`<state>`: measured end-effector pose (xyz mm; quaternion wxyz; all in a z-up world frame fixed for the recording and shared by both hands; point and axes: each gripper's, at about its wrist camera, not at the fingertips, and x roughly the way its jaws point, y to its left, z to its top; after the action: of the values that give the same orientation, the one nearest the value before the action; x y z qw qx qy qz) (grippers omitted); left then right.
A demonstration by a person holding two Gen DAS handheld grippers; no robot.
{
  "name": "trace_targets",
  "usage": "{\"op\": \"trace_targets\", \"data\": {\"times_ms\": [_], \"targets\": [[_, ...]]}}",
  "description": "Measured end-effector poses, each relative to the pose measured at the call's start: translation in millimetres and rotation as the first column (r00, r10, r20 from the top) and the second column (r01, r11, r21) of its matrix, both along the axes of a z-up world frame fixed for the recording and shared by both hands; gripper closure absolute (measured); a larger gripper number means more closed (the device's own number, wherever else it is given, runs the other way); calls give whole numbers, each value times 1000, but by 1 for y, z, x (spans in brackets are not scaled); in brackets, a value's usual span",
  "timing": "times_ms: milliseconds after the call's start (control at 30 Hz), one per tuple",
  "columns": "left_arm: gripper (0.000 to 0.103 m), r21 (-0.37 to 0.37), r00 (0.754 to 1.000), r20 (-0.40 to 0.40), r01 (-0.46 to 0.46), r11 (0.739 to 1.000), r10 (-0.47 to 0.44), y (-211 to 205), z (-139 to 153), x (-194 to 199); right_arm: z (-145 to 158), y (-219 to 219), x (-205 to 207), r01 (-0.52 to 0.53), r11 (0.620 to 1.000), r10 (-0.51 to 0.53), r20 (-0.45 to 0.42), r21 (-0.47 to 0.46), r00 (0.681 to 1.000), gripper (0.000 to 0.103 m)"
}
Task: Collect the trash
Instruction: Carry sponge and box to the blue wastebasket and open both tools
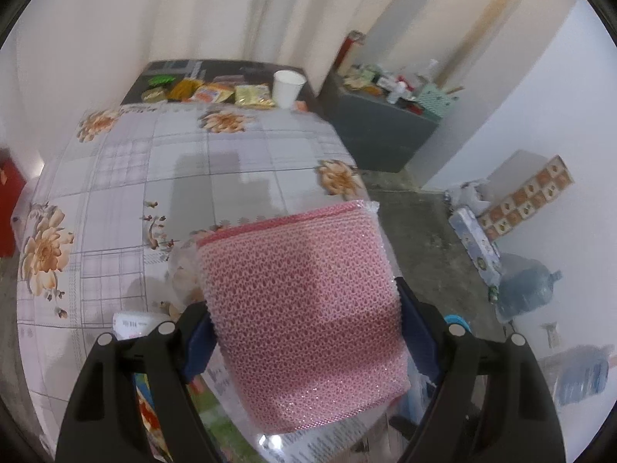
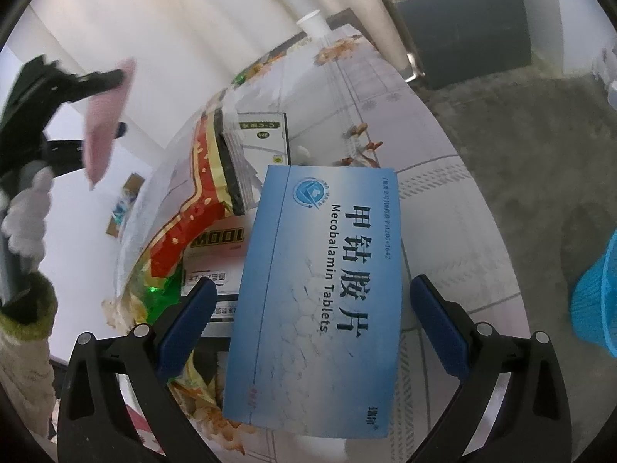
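My left gripper (image 1: 304, 301) is shut on a pink mesh sponge pack (image 1: 300, 308) in clear wrap, lifted above the near edge of the flowered table (image 1: 216, 177). The right wrist view shows that same left gripper (image 2: 115, 102) up at the top left, holding the pink pack (image 2: 104, 123). A blue Mecobalamin tablet box (image 2: 320, 293) lies between the fingers of my right gripper (image 2: 313, 283). A small gap shows on each side of the box, so the jaws stand open around it. Beside the box lie a red and gold snack wrapper (image 2: 185, 208) and a white carton (image 2: 266, 135).
A white paper cup (image 1: 287, 88) and several snack packets (image 1: 208, 92) sit at the table's far end. A blue basket (image 2: 597, 289) stands on the floor to the right. Beyond are a cluttered grey cabinet (image 1: 378, 131) and a water jug (image 1: 528, 289).
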<state>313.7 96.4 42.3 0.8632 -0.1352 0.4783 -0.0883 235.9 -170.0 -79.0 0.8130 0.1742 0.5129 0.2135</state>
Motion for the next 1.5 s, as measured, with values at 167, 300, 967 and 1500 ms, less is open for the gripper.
{"op": "trace_targets", "data": {"times_ms": [167, 300, 967, 1500], "targets": [[23, -18, 995, 60, 79, 997, -77, -8, 7, -31, 2, 0, -4, 6, 999, -7, -19, -41, 1000, 21], [23, -26, 989, 87, 126, 992, -123, -13, 11, -53, 2, -4, -9, 18, 999, -20, -41, -36, 999, 34], [23, 7, 908, 144, 398, 917, -394, -147, 3, -126, 11, -132, -93, 322, 930, -318, -52, 179, 947, 35], [23, -42, 698, -271, 680, 732, -663, -494, -137, -44, -104, -378, -136, 833, 513, -779, -294, 208, 553, 35]]}}
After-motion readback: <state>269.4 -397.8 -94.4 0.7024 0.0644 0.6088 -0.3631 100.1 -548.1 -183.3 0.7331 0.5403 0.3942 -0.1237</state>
